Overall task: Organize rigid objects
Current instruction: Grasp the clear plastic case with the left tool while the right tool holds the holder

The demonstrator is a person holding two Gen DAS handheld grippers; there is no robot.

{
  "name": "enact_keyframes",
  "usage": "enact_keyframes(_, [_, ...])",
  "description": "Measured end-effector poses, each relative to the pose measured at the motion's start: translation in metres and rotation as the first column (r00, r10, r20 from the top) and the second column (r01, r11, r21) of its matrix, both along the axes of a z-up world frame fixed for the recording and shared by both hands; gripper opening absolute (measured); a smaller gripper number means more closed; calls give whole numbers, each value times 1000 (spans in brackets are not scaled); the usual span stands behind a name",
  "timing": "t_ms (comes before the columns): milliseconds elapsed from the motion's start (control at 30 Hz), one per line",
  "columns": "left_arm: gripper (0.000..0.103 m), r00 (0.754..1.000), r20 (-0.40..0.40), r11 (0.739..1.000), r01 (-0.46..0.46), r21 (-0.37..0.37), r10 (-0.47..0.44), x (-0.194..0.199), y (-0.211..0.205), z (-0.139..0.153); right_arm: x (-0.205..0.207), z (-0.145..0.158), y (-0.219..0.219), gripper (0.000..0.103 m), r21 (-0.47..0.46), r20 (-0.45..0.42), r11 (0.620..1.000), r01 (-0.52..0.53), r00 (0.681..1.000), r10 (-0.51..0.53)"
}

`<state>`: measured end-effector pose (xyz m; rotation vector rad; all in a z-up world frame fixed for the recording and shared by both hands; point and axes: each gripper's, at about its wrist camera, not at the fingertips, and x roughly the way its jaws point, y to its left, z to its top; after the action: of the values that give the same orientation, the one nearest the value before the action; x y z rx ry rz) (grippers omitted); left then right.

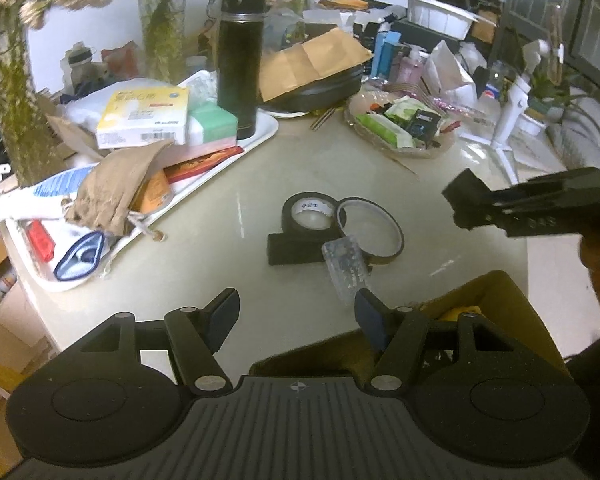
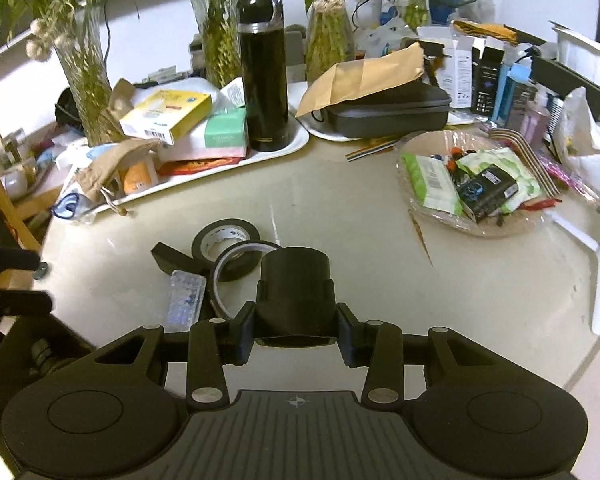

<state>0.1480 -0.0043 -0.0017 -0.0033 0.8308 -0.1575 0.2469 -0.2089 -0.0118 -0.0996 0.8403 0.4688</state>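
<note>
On the pale table lie a black tape roll, a thin dark tape ring, a black block and a clear plastic case, bunched together. They also show in the right wrist view: roll, ring, case. My left gripper is open and empty, just short of the case. My right gripper is shut on a black cylindrical part, held above the table beside the tape. The right gripper's body also shows in the left wrist view.
A white tray at the left holds boxes, a paper bag and a tall black flask. A bowl of packets sits right. A black case and vases stand behind. A brown open box is near my left gripper.
</note>
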Motion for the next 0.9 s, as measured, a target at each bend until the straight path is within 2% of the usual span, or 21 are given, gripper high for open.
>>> enact_keyframes(267, [63, 998, -50, 999, 32, 42, -30, 27, -28, -5, -34, 7, -20, 44, 52, 15, 998, 28, 999, -29])
enact_keyframes(433, [63, 994, -106, 998, 6, 64, 1, 48, -40, -19, -49, 11, -31, 44, 85, 15, 995, 49, 999, -51])
enact_keyframes(800, [63, 985, -164, 997, -46, 65, 57, 79, -53, -47, -69, 20, -41, 44, 126, 25, 991, 50, 998, -54])
enact_keyframes(900, [63, 981, -180, 997, -63, 33, 68, 85, -51, -55, -73, 19, -42, 44, 130, 25, 990, 46, 998, -50])
